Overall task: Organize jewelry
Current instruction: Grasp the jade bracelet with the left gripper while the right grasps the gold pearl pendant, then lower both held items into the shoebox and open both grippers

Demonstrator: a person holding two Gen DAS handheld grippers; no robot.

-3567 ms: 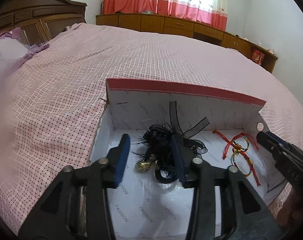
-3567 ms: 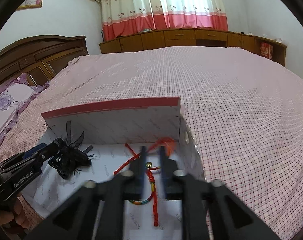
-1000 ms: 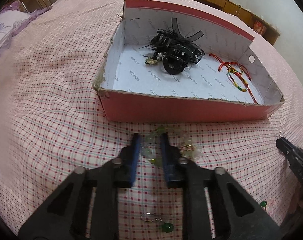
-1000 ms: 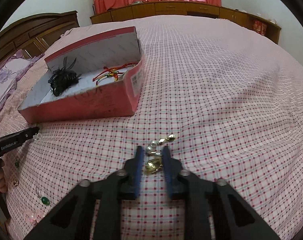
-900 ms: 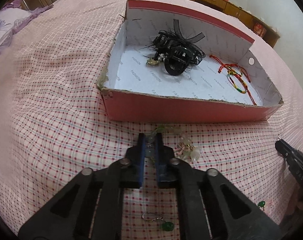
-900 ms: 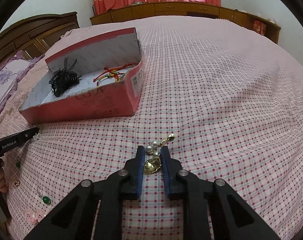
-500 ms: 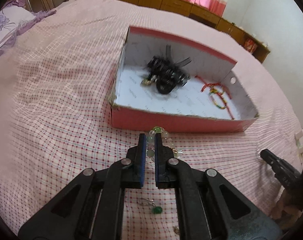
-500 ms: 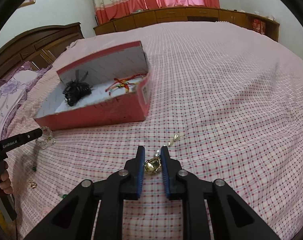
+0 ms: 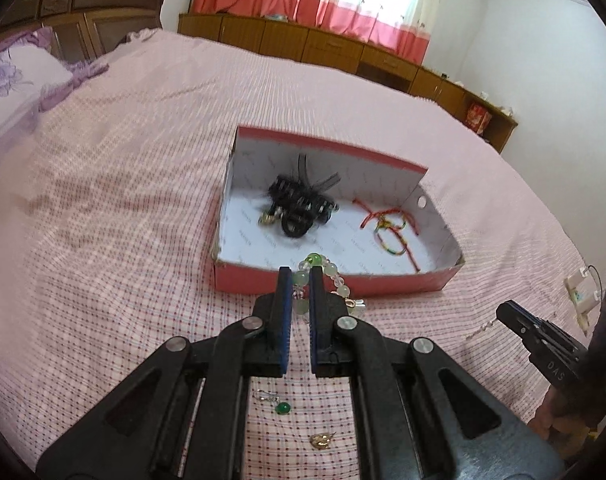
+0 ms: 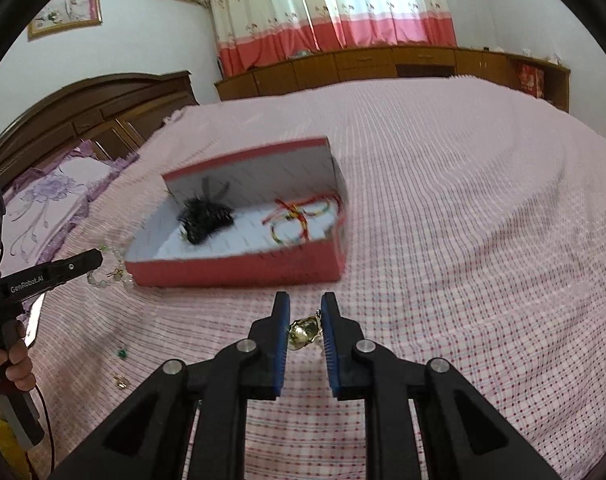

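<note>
My left gripper (image 9: 300, 276) is shut on a green and clear bead bracelet (image 9: 332, 270), held in the air just before the red box (image 9: 383, 282). From the right wrist view the same bracelet (image 10: 115, 276) dangles from that gripper (image 10: 97, 258) left of the box (image 10: 243, 270). My right gripper (image 10: 305, 304) is shut on a gold earring (image 10: 303, 330), lifted above the bed in front of the box. Inside the box lie black hair clips (image 9: 299, 200) and red string bracelets (image 9: 387, 224).
A green drop earring (image 9: 281, 407) and a small gold piece (image 9: 321, 440) lie on the pink checked bedspread (image 9: 103, 240) below my left gripper. A purple pillow (image 10: 51, 196) and a dark headboard are at the far left. A hand (image 10: 17, 364) holds the left handle.
The left jaws closed on the bead bracelet, then both grippers rose off the bedspread with their pieces. The box now looks farther off and the views tilt up.
</note>
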